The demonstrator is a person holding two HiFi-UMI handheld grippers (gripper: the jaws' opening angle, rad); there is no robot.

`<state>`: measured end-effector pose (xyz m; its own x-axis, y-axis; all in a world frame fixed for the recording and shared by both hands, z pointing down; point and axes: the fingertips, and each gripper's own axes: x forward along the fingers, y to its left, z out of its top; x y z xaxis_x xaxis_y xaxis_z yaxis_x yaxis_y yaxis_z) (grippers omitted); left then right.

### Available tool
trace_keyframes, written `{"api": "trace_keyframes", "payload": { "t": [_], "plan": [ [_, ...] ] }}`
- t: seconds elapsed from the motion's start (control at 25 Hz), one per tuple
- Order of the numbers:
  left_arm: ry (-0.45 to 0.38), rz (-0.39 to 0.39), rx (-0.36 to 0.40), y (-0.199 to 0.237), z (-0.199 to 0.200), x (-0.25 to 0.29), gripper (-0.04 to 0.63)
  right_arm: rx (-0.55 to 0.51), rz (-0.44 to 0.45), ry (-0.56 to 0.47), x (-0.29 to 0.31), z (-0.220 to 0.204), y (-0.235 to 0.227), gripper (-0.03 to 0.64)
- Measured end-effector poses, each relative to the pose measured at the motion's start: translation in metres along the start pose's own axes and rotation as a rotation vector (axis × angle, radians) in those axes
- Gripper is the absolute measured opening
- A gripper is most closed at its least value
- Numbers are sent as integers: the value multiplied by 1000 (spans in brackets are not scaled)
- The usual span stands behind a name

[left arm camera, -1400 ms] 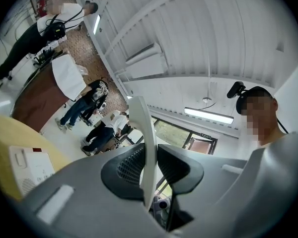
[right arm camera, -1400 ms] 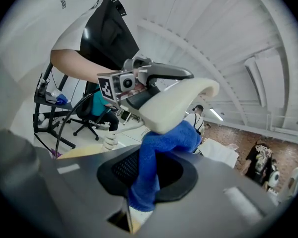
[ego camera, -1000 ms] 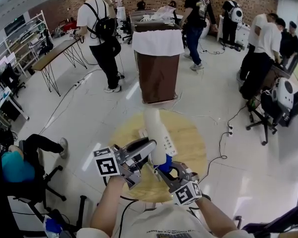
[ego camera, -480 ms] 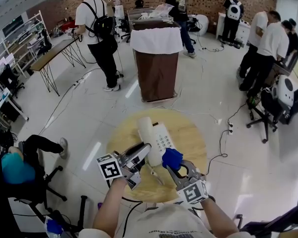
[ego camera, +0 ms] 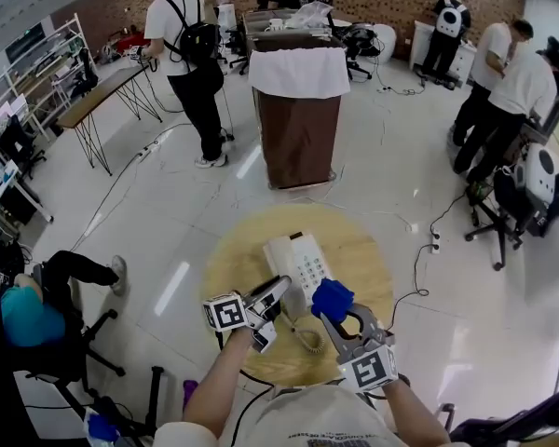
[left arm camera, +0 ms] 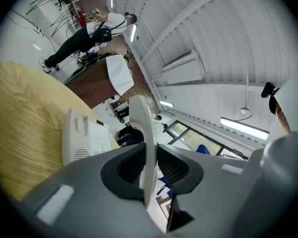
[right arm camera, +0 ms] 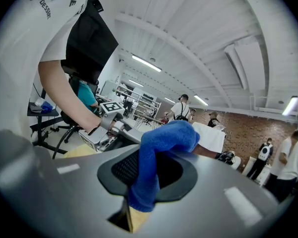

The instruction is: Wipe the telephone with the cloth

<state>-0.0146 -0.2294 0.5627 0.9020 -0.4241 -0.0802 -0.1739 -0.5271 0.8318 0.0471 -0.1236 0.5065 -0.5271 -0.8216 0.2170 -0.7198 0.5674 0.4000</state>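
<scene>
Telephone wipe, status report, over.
Left gripper shut on handset. Right gripper shut on cloth, beside telephone base. No obstruction seen.

Overhead and gripper-close views, shared telephone [ego camera: 303, 257]

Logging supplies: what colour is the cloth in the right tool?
The cloth is blue; the right gripper view shows it best.

White T-shirt [right arm camera: 25, 29]: partial print "LATE DESSER", "OKIE", edges cut off. Nothing else legible.
</scene>
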Motion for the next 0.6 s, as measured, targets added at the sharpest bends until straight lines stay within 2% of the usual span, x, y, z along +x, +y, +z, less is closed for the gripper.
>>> {"api": "trace_keyframes", "payload": {
  "t": [0.12, 0.32, 0.6],
  "plan": [
    [8, 44, -52, 27, -10, 4, 74, 7, 1, 9, 2, -2, -5, 71],
    [7, 73, -117, 60, -18, 6, 75, 7, -3, 20, 10, -7, -10, 71],
    [-26, 71, -182, 86, -16, 3, 75, 21, 14, 38, 22, -13, -7, 71]
  ]
}}
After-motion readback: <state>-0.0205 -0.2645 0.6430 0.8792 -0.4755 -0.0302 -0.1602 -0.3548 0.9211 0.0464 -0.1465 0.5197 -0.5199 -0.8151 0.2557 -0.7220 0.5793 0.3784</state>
